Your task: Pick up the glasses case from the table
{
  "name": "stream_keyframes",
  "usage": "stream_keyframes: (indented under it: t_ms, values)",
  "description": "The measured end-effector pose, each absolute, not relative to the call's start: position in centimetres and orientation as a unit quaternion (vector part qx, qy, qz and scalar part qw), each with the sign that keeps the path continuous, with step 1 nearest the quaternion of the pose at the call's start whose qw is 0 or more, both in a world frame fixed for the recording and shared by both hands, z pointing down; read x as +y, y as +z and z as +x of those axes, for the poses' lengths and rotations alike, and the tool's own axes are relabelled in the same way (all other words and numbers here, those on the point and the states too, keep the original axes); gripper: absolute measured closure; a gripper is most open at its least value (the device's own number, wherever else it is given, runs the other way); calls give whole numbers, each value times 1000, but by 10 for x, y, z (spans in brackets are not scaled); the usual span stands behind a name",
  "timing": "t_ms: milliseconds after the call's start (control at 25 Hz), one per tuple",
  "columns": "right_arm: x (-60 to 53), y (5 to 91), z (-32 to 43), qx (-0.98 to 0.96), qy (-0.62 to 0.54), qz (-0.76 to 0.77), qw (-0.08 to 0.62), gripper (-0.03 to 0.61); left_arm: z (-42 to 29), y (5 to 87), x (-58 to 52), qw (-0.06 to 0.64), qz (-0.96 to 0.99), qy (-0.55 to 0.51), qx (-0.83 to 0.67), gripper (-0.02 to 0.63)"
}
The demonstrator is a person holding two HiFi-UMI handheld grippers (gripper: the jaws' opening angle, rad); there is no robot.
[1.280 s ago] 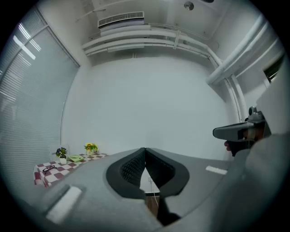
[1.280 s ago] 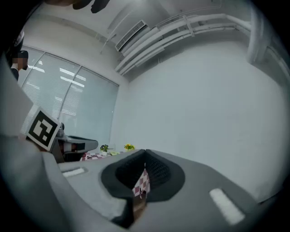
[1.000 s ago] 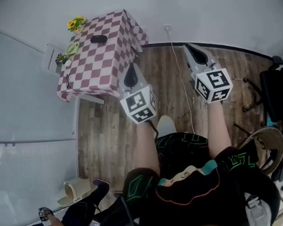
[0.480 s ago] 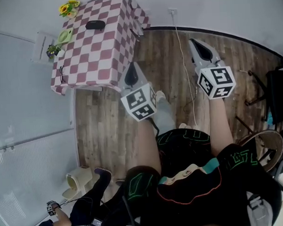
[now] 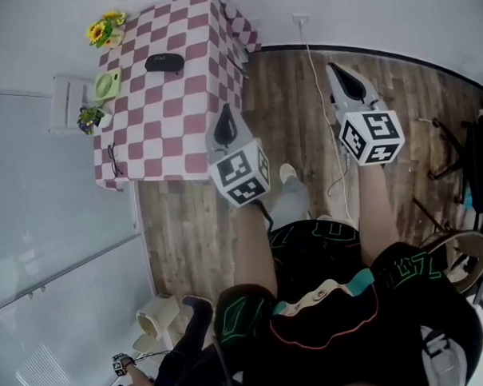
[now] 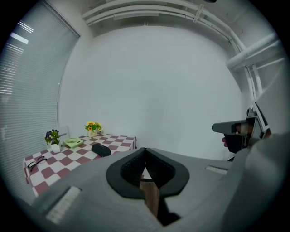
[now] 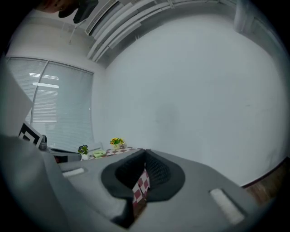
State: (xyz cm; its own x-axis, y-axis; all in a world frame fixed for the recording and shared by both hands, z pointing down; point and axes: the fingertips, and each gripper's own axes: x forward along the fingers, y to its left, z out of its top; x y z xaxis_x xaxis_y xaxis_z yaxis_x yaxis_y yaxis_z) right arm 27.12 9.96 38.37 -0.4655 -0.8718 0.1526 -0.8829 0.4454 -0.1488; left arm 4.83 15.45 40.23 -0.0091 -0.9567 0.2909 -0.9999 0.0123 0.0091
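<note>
Ahead, black glasses case (image 5: 164,63) near checkered table's (image 5: 163,143) far edge, left gripper (image 5: 224,110) and right gripper (image 5: 333,67) pinched closed, empty, wood floor (image 5: 290,106) alongside.

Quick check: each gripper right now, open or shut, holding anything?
Left gripper: shut, nothing held.
Right gripper: shut, nothing held.

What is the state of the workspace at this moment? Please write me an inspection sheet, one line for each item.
Surface: table with a checked cloth.
Job's things: black glasses case lies on the table, untouched.
Clutter: yellow flowers, green dish, small plant, spectacles, all on the table.
Grippers: left claw and right claw shut, empty, away from the case.
Cables: white cable runs from the wall socket over the floor.
Surroundings: wooden floor, another person at lower left.
</note>
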Motion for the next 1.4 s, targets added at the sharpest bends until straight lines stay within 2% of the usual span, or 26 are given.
stream_keyframes:
  t_ms: [360,680,920,1400]
  values:
    - [33,357,211,-856,69,511,27,574,-9,388,69,113,700,70,-702,604]
    - [4,337,246,-830,35,555,42,574,22,387,17,114,741,50,-660,604]
    - [-20,314,242,-833,13,552,30,574,22,368,-8,97,752,34,-652,604]
    - [-144,295,145,-889,6,457,-10,574,-91,349,-71,46,650,58,-756,604]
